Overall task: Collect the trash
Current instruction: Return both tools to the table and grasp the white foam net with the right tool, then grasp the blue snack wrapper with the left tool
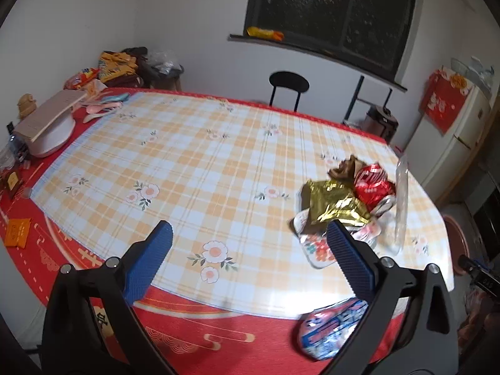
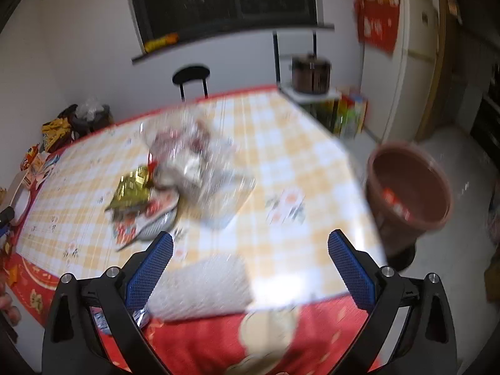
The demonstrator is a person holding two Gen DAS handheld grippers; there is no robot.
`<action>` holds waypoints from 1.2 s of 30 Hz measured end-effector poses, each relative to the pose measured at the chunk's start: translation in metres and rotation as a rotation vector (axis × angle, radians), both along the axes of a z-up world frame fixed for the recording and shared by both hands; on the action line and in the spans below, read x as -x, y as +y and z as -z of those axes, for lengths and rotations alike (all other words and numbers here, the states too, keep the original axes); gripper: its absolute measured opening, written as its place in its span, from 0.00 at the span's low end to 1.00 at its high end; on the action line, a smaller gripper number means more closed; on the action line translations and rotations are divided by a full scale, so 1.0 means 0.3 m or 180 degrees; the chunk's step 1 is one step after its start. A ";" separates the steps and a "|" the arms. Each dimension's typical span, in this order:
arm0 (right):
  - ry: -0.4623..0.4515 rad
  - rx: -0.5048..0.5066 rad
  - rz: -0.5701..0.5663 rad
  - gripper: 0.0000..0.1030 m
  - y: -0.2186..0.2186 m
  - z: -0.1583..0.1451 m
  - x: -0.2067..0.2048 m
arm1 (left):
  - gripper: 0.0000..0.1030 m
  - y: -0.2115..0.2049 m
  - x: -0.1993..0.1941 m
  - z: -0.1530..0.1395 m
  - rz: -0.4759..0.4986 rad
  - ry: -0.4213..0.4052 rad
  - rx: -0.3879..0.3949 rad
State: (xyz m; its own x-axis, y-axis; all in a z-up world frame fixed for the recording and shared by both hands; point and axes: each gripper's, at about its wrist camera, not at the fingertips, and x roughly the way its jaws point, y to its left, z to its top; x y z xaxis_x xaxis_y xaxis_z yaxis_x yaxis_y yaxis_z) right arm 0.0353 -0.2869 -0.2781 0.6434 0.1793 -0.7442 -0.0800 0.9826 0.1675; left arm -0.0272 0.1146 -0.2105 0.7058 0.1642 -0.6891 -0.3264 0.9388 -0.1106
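the right wrist view is motion-blurred, so the trash (image 2: 187, 168) ahead-left of the wide, empty right gripper (image 2: 250, 265) is smeared. the left gripper (image 1: 250, 256), wide and empty, has the pile (image 1: 350, 200) ahead-right: gold wrapper (image 1: 334, 201), crushed red can (image 1: 373, 184).

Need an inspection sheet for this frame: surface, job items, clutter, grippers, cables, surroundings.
Surface: orange-and-white checked plastic cloth over a red tablecloth.
Job's things: heap of a crushed red drink can, gold foil wrapper and clear plastic bag; blue-and-white printed wrapper at the near edge; brown round plastic bin beside the table.
Clutter: snack packets, white box on the far left.
Grippers: left gripper and right gripper open, jaws empty.
Cables: nothing seen.
Surroundings: dark window, black chair, white fridge.
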 end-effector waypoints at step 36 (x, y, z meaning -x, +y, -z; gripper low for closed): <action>0.0640 -0.0481 0.0027 0.25 0.129 0.158 -0.078 | 0.79 -0.238 -0.136 0.353 0.1858 0.0685 0.0524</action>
State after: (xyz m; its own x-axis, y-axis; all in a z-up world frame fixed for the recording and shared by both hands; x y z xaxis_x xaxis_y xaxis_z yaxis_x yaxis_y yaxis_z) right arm 0.0588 -0.2482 -0.3256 0.4871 0.2936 -0.8226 -0.0220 0.9456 0.3245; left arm 0.0135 0.0432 -0.3164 0.4901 -0.3251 -0.8088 0.2023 0.9449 -0.2573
